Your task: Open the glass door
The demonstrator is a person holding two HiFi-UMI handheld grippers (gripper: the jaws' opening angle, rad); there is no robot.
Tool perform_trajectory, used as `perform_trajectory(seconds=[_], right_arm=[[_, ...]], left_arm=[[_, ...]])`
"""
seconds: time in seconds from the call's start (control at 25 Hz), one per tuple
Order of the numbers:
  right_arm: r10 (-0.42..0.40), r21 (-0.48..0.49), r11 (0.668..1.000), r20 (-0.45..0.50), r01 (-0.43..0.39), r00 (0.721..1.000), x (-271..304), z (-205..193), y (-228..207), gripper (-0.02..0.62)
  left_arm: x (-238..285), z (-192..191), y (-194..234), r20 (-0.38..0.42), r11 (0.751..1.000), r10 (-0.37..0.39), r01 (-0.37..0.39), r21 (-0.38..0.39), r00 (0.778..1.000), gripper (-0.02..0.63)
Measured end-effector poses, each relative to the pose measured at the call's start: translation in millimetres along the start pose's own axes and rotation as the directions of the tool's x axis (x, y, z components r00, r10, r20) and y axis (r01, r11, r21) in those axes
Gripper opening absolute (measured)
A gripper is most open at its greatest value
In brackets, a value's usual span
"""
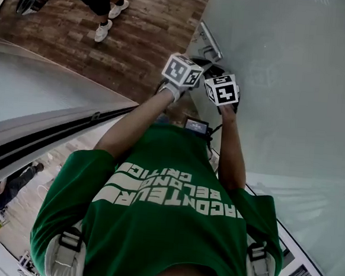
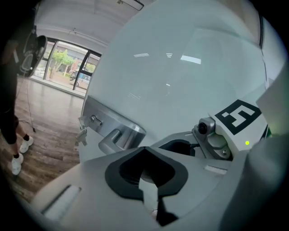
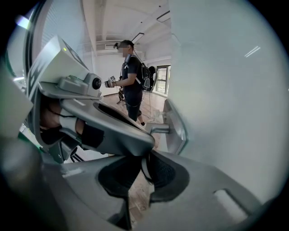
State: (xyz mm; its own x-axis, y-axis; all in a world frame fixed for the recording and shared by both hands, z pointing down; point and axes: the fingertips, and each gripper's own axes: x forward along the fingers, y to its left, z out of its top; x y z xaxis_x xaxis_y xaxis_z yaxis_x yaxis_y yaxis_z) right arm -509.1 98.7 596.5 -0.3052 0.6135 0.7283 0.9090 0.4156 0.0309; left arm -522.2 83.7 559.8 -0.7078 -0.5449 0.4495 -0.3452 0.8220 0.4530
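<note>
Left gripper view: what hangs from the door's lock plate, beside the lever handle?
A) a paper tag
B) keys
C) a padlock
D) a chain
B: keys dangle from the lock plate, just left of the lever handle.

You wear a green short-sleeved T-shirt (image 1: 153, 234) with white block lettering and pale shoulder straps (image 1: 67, 248) with black buckles. Your left gripper (image 2: 144, 151) and right gripper (image 3: 146, 158) are pale grey, black-padded, each bearing a black-and-white marker cube (image 1: 182, 70).
</note>
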Motion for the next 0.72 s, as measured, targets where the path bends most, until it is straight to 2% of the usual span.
perform_trajectory(seconds=[0.16, 0.72], right_arm=[[-0.040, 0.009, 0.999, 0.010, 0.039, 0.999, -21, -8, -15, 0.046], [-0.106, 0.092, 0.990, 0.024, 0.104, 0.994, -35, -9, -81, 0.046]], left_arm=[[13, 3, -24, -0.005, 0.998, -0.059, 0.059, -0.017, 0.998, 0.014], [70, 36, -44, -0.034, 0.987, -0.161, 0.161, 0.001, 0.986, 0.014]])
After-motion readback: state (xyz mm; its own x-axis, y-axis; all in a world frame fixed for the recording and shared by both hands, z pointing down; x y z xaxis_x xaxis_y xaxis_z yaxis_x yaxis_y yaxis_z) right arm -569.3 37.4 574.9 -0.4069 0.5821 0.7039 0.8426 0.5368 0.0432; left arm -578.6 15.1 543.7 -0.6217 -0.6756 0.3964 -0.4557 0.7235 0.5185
